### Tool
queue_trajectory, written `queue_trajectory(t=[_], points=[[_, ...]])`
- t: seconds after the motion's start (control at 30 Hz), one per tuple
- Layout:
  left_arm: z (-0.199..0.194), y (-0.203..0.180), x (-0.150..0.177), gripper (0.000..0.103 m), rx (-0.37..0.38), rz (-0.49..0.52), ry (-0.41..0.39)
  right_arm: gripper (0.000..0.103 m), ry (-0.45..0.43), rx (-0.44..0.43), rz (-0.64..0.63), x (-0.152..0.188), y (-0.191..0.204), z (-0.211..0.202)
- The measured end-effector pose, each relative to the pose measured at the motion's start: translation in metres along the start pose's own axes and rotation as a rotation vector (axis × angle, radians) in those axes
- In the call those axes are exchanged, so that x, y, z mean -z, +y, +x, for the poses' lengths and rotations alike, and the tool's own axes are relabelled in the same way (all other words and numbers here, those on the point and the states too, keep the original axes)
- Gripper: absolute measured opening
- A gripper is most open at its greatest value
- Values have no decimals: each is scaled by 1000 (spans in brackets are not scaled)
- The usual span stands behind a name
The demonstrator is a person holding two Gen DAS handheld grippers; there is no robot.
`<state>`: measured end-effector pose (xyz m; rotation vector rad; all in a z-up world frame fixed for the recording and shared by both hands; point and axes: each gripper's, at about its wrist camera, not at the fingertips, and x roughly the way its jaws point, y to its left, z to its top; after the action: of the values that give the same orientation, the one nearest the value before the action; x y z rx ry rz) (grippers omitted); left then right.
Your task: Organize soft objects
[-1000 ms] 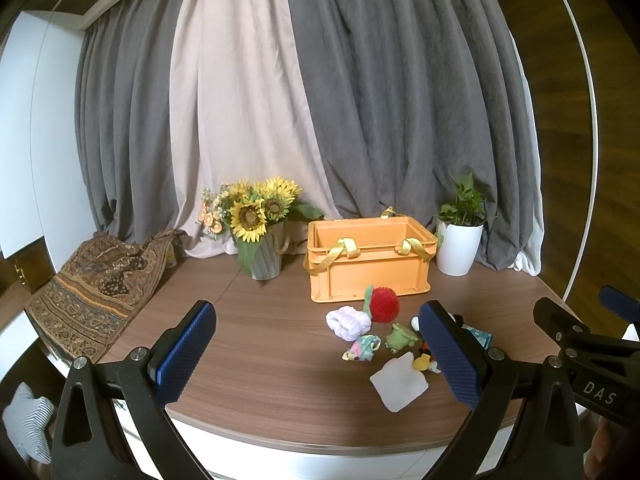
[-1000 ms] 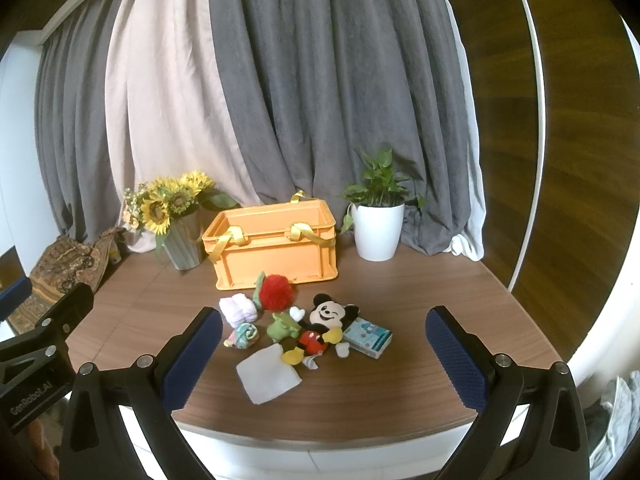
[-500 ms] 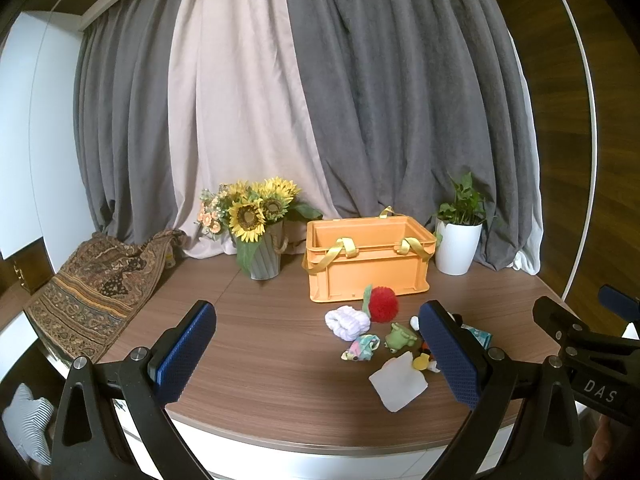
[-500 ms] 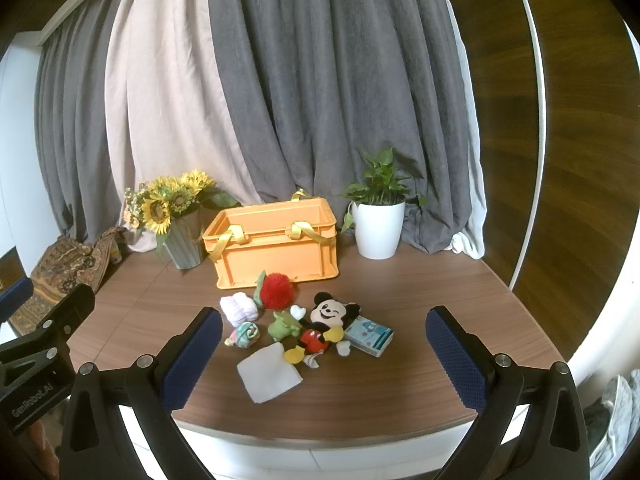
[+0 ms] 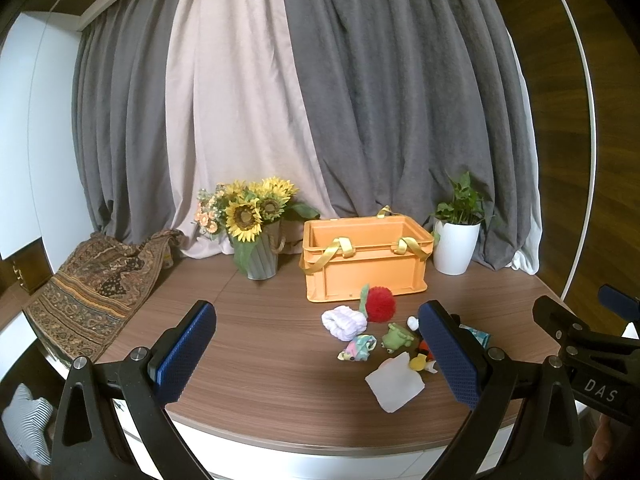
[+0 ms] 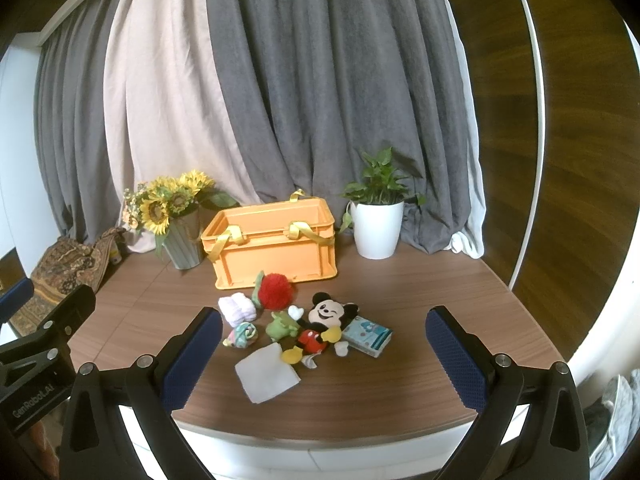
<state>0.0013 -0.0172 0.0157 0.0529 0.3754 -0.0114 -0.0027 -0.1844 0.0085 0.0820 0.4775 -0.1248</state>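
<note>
An orange crate [image 6: 276, 246] [image 5: 366, 260] with yellow strap handles stands at the back of the round wooden table [image 6: 420, 300]. In front of it lie soft things: a red pompom [image 6: 275, 291] [image 5: 380, 304], a lilac knit bundle [image 6: 238, 309] [image 5: 345, 322], a pastel rolled toy [image 6: 242, 336] [image 5: 358, 349], a green frog toy [image 6: 281, 327] [image 5: 396, 336], a mouse plush [image 6: 320, 330], a white cloth [image 6: 267, 373] [image 5: 395, 381] and a blue tissue pack [image 6: 368, 335]. My left gripper [image 5: 316, 352] and right gripper [image 6: 324, 360] both hover open near the table's front edge, short of the pile, holding nothing.
A vase of sunflowers [image 6: 176, 220] [image 5: 256, 228] stands left of the crate, a white potted plant [image 6: 378, 220] [image 5: 456, 236] to its right. A patterned fabric [image 5: 96, 292] drapes over the table's left edge. Curtains hang behind.
Both grippers have shifted only slightly; the objects on the table lie as before.
</note>
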Motion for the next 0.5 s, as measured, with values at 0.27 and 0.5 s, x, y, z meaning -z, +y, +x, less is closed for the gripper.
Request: queue_trajectory(t=[0.27, 0.5], points=[[4, -9, 0, 103, 6, 9, 3, 103, 5, 1, 8, 1, -3, 2], [13, -13, 4, 103, 14, 12, 11, 103, 13, 5, 13, 2, -6, 9]])
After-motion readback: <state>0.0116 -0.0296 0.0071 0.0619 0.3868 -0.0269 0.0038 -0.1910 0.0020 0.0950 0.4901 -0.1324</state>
